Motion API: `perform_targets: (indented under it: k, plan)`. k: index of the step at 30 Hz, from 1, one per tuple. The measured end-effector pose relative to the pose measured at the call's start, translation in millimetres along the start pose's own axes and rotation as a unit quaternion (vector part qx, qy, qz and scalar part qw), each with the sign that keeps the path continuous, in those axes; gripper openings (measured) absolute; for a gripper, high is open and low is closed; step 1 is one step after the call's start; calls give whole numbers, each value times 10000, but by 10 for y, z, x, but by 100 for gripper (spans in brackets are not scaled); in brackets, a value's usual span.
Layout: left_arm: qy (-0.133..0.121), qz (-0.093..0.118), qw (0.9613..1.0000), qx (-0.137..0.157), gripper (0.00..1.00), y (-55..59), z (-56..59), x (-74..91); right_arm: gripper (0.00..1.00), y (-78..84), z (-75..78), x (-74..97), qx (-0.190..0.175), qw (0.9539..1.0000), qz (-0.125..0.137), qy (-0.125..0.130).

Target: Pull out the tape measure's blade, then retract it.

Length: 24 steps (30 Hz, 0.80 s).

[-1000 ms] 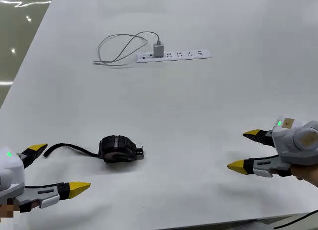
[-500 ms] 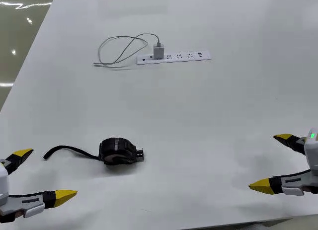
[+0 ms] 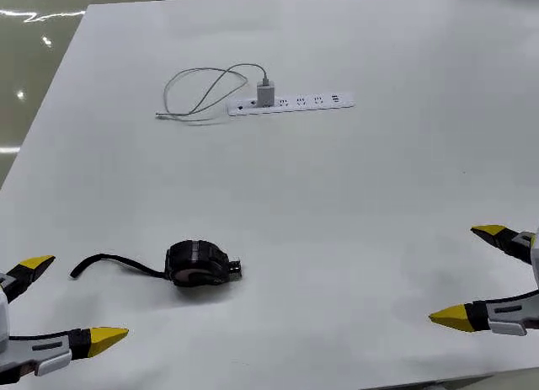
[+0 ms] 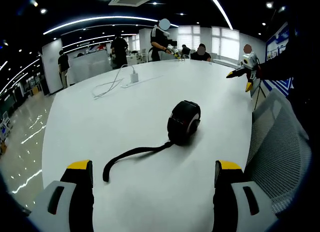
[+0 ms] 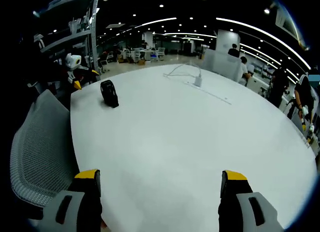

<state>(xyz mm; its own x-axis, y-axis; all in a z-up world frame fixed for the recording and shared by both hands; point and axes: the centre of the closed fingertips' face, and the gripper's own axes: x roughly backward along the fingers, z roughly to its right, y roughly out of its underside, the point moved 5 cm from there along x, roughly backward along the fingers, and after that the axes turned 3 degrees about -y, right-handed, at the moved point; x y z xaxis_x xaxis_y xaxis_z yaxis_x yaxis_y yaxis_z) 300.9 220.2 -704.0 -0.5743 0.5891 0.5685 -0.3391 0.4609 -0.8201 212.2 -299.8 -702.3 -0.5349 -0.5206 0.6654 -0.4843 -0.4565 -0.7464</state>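
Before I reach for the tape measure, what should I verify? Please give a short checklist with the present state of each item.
1. Left gripper open: ok, jaws wide apart.
2. Right gripper open: ok, jaws wide apart.
3. Tape measure free of both grippers: ok, it lies alone on the table.
4. Blade retracted: ok as far as I can see; just its tip shows at the tape measure.
5. Strap out of the left gripper's path: not ok, it lies between that gripper and the tape measure.
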Motion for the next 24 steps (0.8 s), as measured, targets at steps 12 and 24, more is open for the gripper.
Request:
perform_targets:
  k: [12, 24]
  plan:
    - [18, 54, 10000, 19, 99, -25, -14, 15, 99, -15, 2, 15, 49, 10000, -29, 18]
    - [39, 26, 10000, -10, 99, -23, 7, -14, 99, -5, 12, 53, 51, 10000, -25, 80]
